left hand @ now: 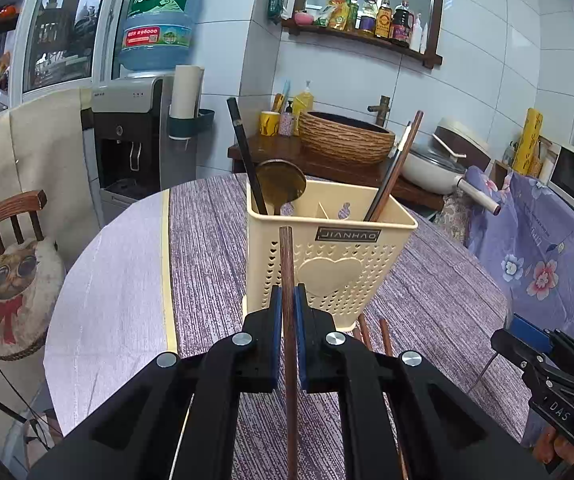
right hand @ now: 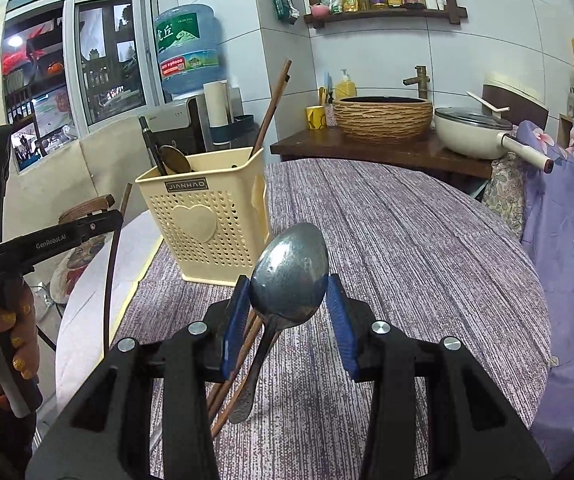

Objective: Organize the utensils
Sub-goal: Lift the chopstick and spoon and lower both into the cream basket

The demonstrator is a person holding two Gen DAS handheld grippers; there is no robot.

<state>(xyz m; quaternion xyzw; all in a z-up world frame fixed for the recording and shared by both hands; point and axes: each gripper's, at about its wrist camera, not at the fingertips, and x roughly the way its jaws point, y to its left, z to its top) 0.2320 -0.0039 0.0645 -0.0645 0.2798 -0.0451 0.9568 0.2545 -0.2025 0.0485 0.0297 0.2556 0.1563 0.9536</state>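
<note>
A: While the left gripper (left hand: 287, 312) sits clenched on a long dark-brown wooden chopstick (left hand: 288, 300), where does that stick point?

B: Toward twelve o'clock in the left wrist view, nearly upright between the blue pads (left hand: 275, 332), its tip just in front of the cream perforated plastic utensil holder (left hand: 327, 256) with the raised heart on its face.

A: And what stands in the holder?

B: A black-handled utensil (left hand: 245, 152) and a brass-coloured ladle bowl (left hand: 281, 182) lean in the compartment at ten o'clock; a pair of brown chopsticks (left hand: 397, 164) leans out at two o'clock.

A: The right gripper (right hand: 287, 300)?

B: Its blue pads (right hand: 237, 320) stand apart on either side of a grey metal spoon (right hand: 289, 276). The bowl is raised between them, the handle running down toward six o'clock. The pads appear to touch the bowl's edges, but I cannot tell whether they truly clamp it.

A: Anything beneath it?

B: Two more brown wooden chopsticks (right hand: 235, 376) lie on the purple striped tablecloth (right hand: 407, 248), just beside the spoon handle at seven o'clock.

A: Where is the holder from that side?

B: At eleven o'clock, on the cloth, near the table edge. The left gripper shows at nine o'clock, gripped by a hand with gold-painted nails (right hand: 11, 340).
</note>
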